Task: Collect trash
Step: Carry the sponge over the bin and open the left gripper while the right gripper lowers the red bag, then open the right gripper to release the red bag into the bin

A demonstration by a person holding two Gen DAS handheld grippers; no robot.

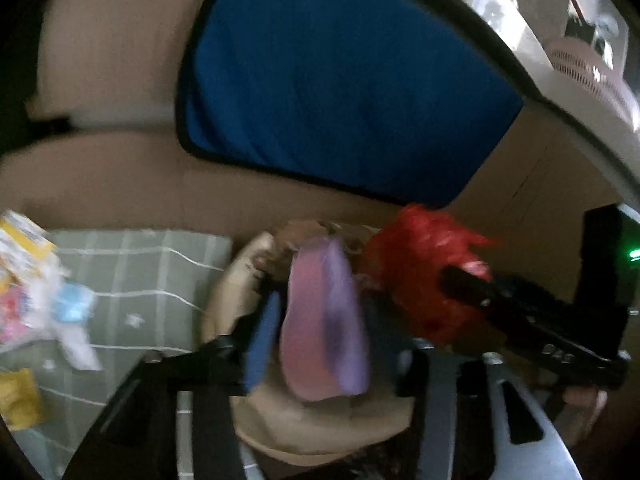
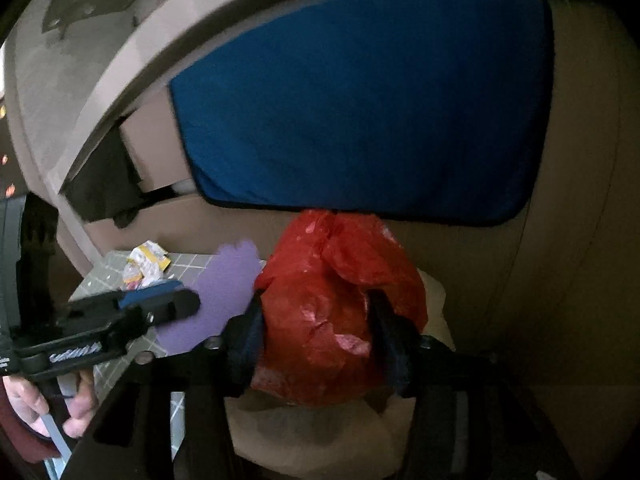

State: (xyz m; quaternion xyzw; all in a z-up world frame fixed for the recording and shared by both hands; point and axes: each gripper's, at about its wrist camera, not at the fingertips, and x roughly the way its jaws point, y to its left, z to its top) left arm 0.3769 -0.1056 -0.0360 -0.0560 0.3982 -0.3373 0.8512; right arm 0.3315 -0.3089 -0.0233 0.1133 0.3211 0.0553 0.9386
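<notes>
With the right gripper clamped on the red plastic bag and the left gripper pinching a pink-purple scrap above the tan paper bag, each should lower well inside before its jaws part.

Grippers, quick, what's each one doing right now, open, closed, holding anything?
Left gripper: closed on the purple-pink piece.
Right gripper: closed on the red bag.

Blue cushion leans against a tan sofa.
</notes>
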